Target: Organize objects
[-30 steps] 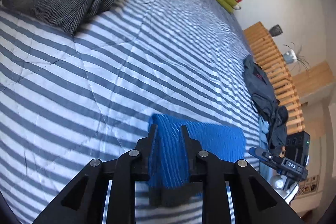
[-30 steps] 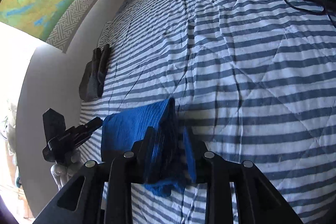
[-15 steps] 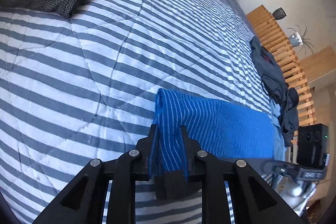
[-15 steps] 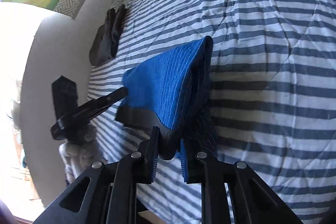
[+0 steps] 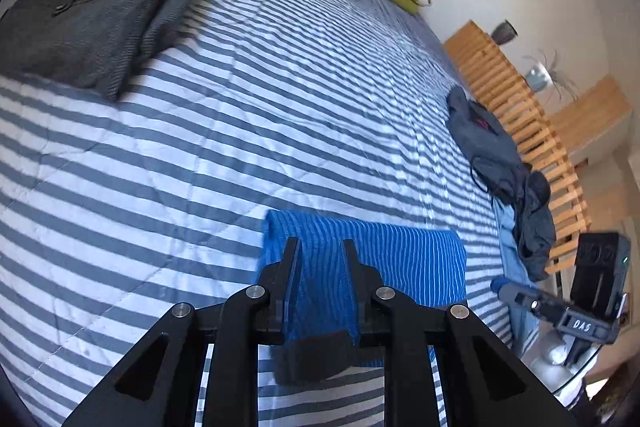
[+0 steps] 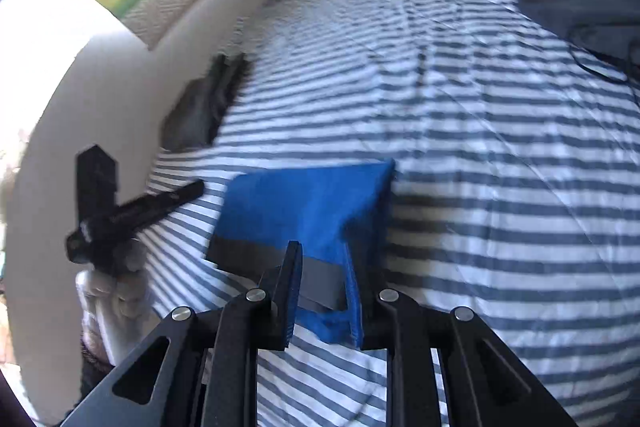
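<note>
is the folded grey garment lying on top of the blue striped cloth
No, the folded grey garment lies apart at the far left of the striped bedspread, while the blue striped cloth is held near the tongs.

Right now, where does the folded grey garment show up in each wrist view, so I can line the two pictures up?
Left wrist view: the folded grey garment lies at the upper left, on the striped bedspread.
Right wrist view: the same garment is small and blurred at centre left, at the bed's edge by the wall.
Shared landmark: the blue striped cloth, clamped by both grippers.
</note>
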The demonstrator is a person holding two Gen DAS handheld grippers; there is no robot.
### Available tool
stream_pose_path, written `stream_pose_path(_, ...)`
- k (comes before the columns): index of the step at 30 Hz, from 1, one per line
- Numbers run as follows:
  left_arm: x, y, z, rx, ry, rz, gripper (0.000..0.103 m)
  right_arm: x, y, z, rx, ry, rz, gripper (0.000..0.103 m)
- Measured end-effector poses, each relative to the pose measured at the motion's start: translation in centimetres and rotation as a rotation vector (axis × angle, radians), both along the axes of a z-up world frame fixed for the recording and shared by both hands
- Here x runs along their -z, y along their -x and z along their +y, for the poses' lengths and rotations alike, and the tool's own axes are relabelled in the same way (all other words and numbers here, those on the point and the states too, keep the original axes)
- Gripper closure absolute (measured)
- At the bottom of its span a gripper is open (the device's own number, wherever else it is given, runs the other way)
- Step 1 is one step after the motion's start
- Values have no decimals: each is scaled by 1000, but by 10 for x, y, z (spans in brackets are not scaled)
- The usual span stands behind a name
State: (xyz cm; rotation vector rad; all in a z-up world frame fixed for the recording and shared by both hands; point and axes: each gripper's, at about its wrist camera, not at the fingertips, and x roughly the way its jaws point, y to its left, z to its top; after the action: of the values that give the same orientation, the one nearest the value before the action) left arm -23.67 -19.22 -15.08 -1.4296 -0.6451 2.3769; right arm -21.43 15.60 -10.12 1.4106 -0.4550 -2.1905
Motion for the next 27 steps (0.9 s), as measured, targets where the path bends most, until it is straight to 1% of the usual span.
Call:
stream_pose_path(2,8,5,13,31,13,-23,83,6,1,-14,-23,-79,19,84)
stream_pose_path(4,20,12,22,45,19,-56,83,19,2,-25,-66,-100,-2,84)
stream_pose_path(6,29,15,25,42,34,-75,83,34,0,-31,-78,-145,-20,84)
stream_pose_path(9,40,21,24,39,56,-92,84,53,-5,-29,-82,-169,-52,84)
stream_pose_path(11,45,22,25,38,69,-101,89,60,-10,-24,-88,-181,-65,84)
stream_pose_path(12,45,21,25,36,70,-100,90,61,-10,-21,-91,-182,-64,84)
stream_pose_path(14,39,16,22,38,75,-89,89,54,-11,-14,-83,-166,-55,84)
stream_pose_path(15,34,11,20,32,88,-79,85,49,-14,-10,-72,-165,-39,83)
stream_pose_path(17,26,-1,9,11,102,-53,64,37,-19,0,-32,-167,9,64)
stream_pose_path(18,24,-7,4,-1,107,-44,46,35,-19,3,-17,-166,24,44)
stream_pose_path(19,24,-12,-1,-4,104,-45,39,35,-19,8,-2,-164,34,37)
stream_pose_path(21,29,-17,-9,-2,80,-70,39,43,-12,12,0,-138,-10,37)
stream_pose_path(23,38,-18,-13,-4,54,-104,39,54,-6,19,19,-77,-74,37)
stream_pose_path(25,44,-17,-15,-3,23,-126,39,61,-3,20,32,-57,-101,37)
stream_pose_path(27,47,-12,-10,4,1,-131,39,66,-2,20,34,-40,-119,37)
